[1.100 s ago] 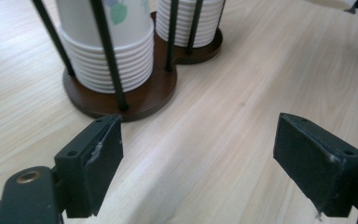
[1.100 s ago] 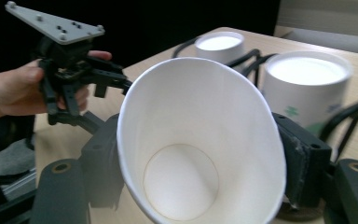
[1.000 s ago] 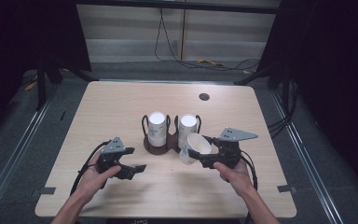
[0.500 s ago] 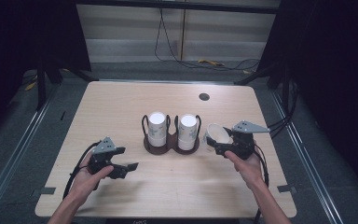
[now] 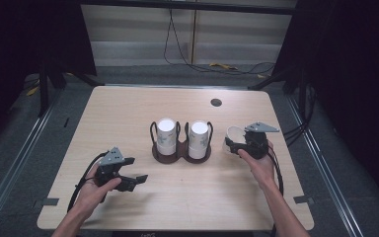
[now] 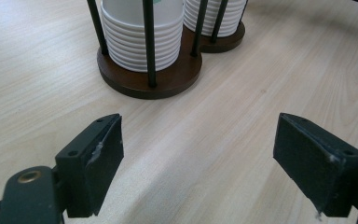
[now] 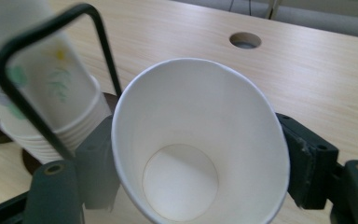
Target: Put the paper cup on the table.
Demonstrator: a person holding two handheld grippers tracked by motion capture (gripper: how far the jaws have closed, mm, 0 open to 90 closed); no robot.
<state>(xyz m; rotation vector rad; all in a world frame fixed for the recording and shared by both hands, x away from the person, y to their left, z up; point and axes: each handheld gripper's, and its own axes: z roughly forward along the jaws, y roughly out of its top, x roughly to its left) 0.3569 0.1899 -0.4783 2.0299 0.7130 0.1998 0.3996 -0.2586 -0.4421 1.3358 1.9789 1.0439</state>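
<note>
Left hand-held gripper (image 5: 137,178) sits low over the near-left part of the bench (image 5: 128,106), jaws wide apart with nothing between them, aimed toward the cup holder (image 5: 180,152); in the left gripper view the bare wood shows between the two pads and the holder's dark round base stands ahead. The holder sits mid-bench, two wire cages on a brown base, each carrying a stack of paper cups (image 5: 166,134), bottoms up. Right of the holder, and apart from it, the right hand-held gripper (image 5: 233,146) has a single paper cup (image 7: 200,140) between its jaws, mouth facing the camera in the right gripper view, the cup tilted rather than upright. These jaws have just been opening; the pads sit at the cup's sides and look to be touching the wall, though how firmly I cannot tell. Judgement: the step in hand is setting this one cup down on the bench right of the holder. To do it well, bring the base flat to the wood before the jaws ease any wider, since a thin paper wall gives little hold and a tilted cup would roll. Open evenly so neither pad drags the rim, then draw straight back, clear of the nearest wire cage.
</note>
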